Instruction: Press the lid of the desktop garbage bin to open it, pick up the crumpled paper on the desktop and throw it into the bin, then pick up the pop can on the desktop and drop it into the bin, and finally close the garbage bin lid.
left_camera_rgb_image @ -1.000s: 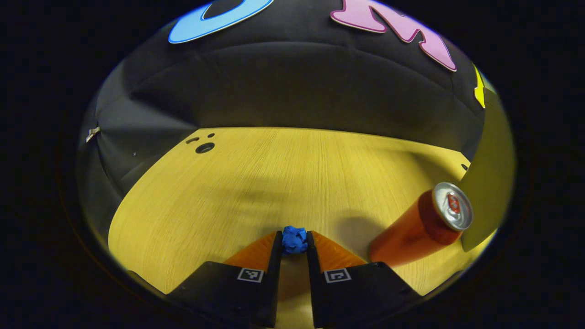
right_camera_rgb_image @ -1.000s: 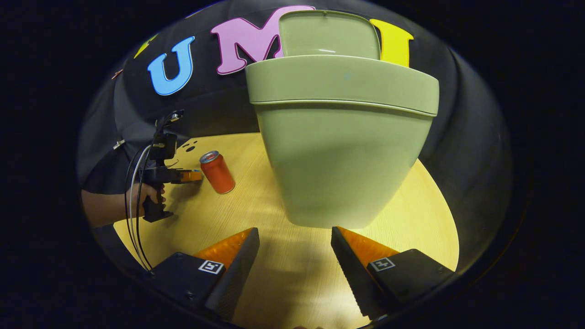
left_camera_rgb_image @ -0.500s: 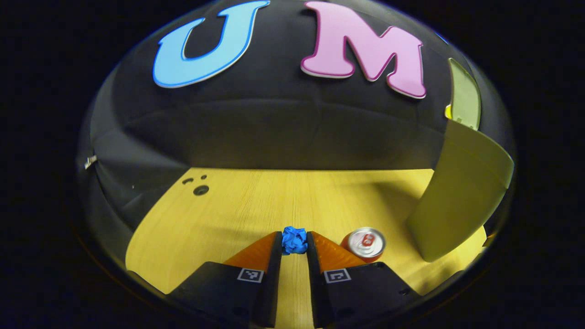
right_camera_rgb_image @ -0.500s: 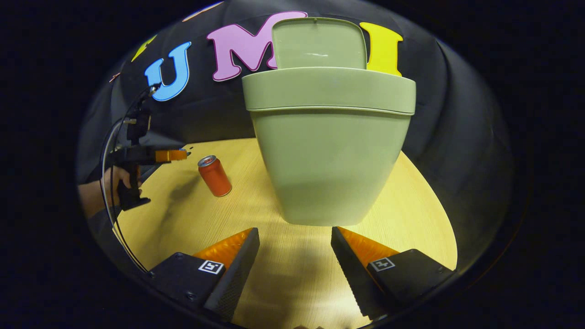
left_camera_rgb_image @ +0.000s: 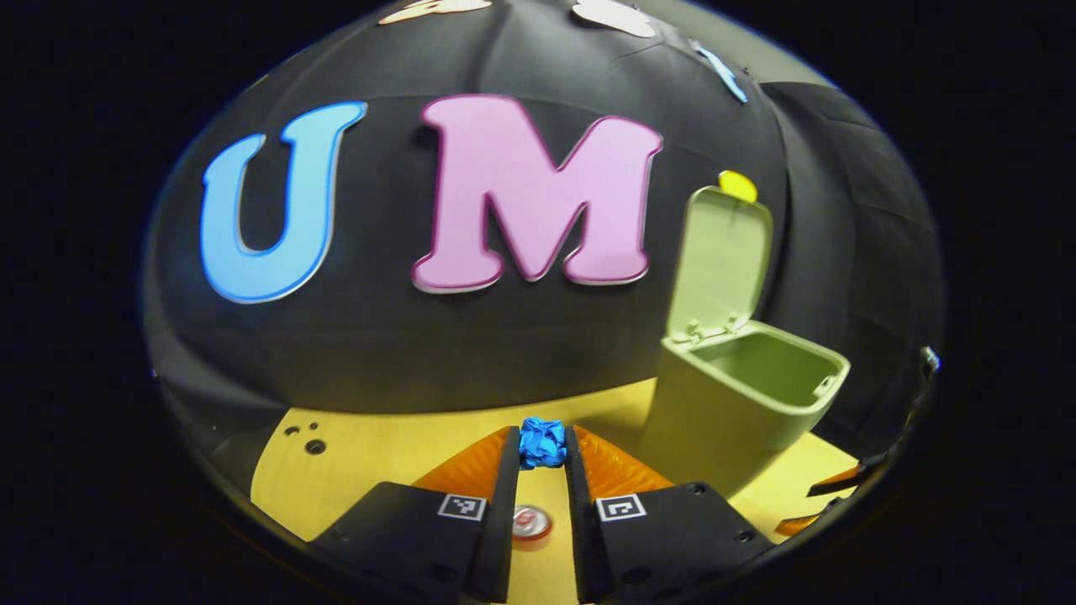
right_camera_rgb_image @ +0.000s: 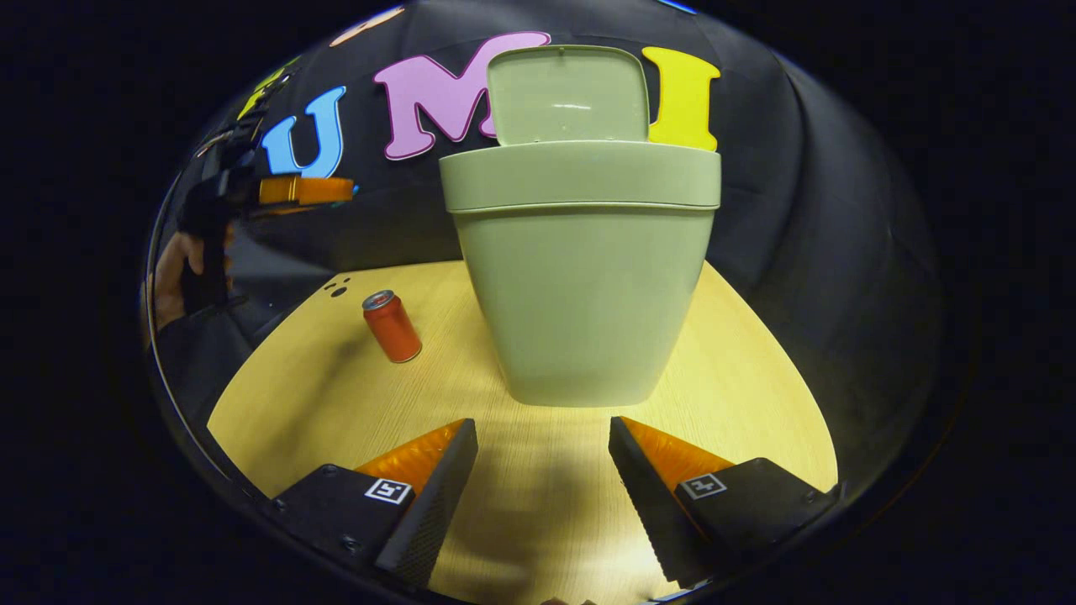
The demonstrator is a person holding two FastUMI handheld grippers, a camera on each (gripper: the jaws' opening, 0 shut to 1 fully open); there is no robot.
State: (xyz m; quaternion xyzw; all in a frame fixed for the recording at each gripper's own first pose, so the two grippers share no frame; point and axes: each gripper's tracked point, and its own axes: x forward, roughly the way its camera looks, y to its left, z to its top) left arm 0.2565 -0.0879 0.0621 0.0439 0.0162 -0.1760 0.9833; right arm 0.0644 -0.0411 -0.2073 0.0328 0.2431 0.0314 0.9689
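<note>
Left claw [left_camera_rgb_image: 542, 458]: squeezes the blue paper ball [left_camera_rgb_image: 542, 443] between both fingers, high above the table [left_camera_rgb_image: 378, 445].
Right claw [right_camera_rgb_image: 542, 458]: wide open, holding nothing, low over the table.
Bin [left_camera_rgb_image: 740, 403]: ahead and to the right of the left claw, lid [left_camera_rgb_image: 723, 256] standing up.
Can [right_camera_rgb_image: 391, 325]: upright, under the left claw.

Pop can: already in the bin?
No, the pop can stands upright on the desktop, left of the open garbage bin in the right gripper view.
</note>
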